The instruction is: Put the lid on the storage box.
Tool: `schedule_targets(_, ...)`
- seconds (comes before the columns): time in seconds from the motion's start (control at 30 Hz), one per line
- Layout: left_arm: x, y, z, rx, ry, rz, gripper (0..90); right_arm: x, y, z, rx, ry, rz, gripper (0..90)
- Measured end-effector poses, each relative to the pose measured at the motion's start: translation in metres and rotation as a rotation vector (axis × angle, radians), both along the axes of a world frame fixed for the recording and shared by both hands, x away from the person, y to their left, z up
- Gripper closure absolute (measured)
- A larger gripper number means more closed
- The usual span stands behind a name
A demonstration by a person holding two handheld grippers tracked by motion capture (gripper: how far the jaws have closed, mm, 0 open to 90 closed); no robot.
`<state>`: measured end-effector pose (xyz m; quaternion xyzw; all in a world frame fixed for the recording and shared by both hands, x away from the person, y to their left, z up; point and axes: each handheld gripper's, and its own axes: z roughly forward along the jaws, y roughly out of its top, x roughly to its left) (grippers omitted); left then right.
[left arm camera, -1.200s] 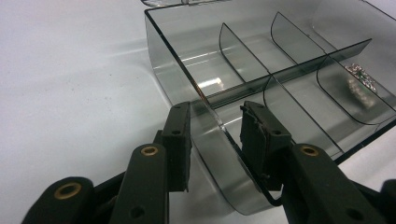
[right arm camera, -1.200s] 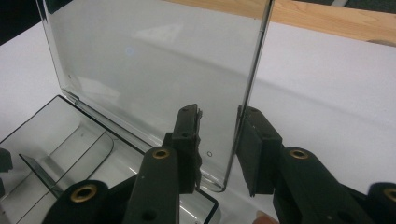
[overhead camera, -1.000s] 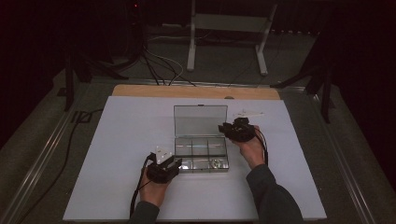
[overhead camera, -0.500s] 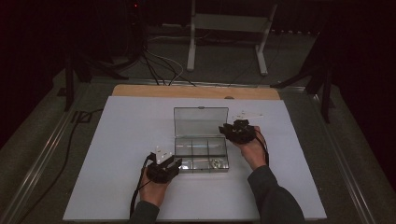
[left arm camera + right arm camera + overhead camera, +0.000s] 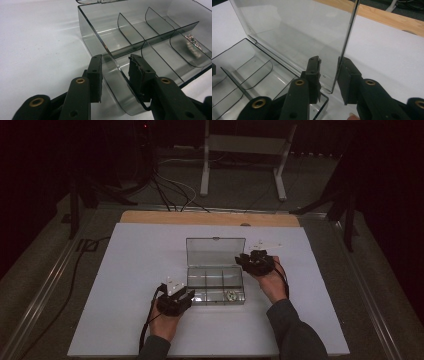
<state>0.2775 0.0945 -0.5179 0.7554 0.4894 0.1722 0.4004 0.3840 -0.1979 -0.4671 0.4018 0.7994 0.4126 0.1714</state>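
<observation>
open clear box (image 5: 215, 282), something small, perhaps metal bits (image 5: 231, 295), inside.

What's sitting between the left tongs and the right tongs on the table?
The clear plastic compartment box, lid standing open, lies between the left tongs and the right tongs, as the high view shows; a small item lies in one compartment.

The high view is dim, and the room around the table is almost black. The white table surface (image 5: 150, 285) is the only brighter area, evenly grey without hard shadows. The picture is soft and grainy, so small details are lost.

Both gripper views are brighter and sharper. In the left gripper view, pale streaks of glare lie on the clear box (image 5: 130, 30) and the near jaws are slightly blurred. In the right gripper view, the lid (image 5: 297, 32) shows a hazy reflection.
</observation>
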Motion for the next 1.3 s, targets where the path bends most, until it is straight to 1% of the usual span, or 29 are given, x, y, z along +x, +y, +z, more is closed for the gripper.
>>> schedule_targets(0.2,0.0,0.0,0.0,-0.002,0.0,0.0,66.7,-0.003,-0.001,0.001,-0.006,-0.004,0.003,72.6)
schedule_targets(0.6,0.0,0.0,0.0,-0.002,-0.001,-0.002,67.8,-0.008,-0.005,0.0,-0.003,-0.009,0.009,73.6)
schedule_targets(0.83,0.0,0.0,0.0,-0.004,0.0,-0.007,67.2,-0.011,-0.005,0.001,-0.015,-0.018,0.018,73.5)
schedule_targets(0.97,0.0,0.0,0.0,-0.006,0.0,-0.013,64.5,-0.013,-0.005,0.002,-0.024,-0.026,0.026,73.1)
schedule_targets(1.1,0.0,0.002,0.001,-0.007,0.0,0.001,60.0,-0.015,-0.006,0.002,-0.021,-0.032,0.025,73.1)
schedule_targets(1.17,0.0,0.004,0.002,-0.018,-0.006,0.012,57.4,-0.016,-0.007,0.003,-0.016,-0.037,0.026,73.5)
schedule_targets(1.3,0.0,0.007,0.007,-0.024,-0.024,0.028,53.6,-0.019,-0.009,0.006,-0.003,-0.045,0.026,73.6)
